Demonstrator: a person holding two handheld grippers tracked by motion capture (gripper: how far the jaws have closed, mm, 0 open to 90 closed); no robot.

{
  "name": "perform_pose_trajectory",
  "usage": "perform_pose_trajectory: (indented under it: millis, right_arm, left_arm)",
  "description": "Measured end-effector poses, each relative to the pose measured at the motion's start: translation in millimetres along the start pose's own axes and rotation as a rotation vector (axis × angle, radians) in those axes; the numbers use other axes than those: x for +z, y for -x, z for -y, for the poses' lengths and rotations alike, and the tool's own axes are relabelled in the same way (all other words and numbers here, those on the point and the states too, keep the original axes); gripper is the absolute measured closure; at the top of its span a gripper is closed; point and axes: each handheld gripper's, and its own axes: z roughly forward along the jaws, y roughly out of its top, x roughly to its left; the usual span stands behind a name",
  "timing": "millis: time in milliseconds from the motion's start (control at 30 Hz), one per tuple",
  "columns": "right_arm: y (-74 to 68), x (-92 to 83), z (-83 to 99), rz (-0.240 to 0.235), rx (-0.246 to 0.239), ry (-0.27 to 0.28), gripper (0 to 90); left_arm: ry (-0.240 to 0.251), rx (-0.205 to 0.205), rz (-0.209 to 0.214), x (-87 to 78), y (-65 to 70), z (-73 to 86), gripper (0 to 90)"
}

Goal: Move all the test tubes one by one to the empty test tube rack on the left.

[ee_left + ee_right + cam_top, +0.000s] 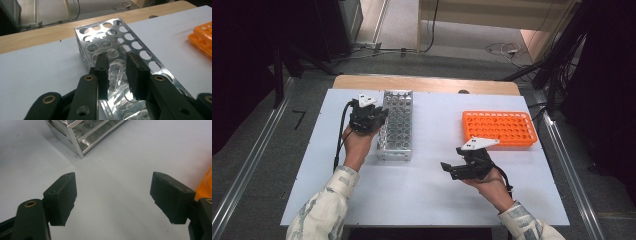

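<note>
A metal tube rack [396, 142] stands on the white table [422, 195], left of the middle. My left gripper [382, 119] hangs over the rack's left side. In the left gripper view its jaws [117, 66] flank a clear tube [117, 72] that stands in a hole of the rack [140, 50]. The pads sit a sliver off the glass on both sides. My right gripper [447, 169] rests low at the table's middle right, pointing left, wide open [113, 192] with nothing but bare table between its fingers.
An orange tube rack [499, 127] lies at the back right, and its edge [206, 185] shows beside my right jaw. A corner of the metal rack [82, 135] is ahead of the right gripper. A wooden strip [427, 84] borders the table's far side.
</note>
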Motion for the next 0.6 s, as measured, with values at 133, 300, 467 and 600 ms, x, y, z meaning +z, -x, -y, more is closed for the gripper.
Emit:
perform_pose_trajectory:
  millis: [133,300,467,600]
  right_arm:
    - [-0.2,0.5,0.3,-0.001,0.003,-0.002,20.0]
    - [-0.2,0.5,0.1,0.000,0.003,-0.001,20.0]
    - [1.0,-0.1,0.0,0.002,0.016,0.003,20.0]
    - [2.3,-0.2,0.9,0.008,0.023,0.004,20.0]
  left_arm:
    - [0.010,-0.005,0.006,-3.4,0.7,-0.7,69.9]
    - [0.017,-0.009,0.012,-5.4,1.1,-1.3,68.4]
    - [0.028,-0.031,0.029,-8.2,0.6,-1.2,65.8]
    - [0.044,-0.054,0.034,-12.7,-3.0,-1.1,63.1]
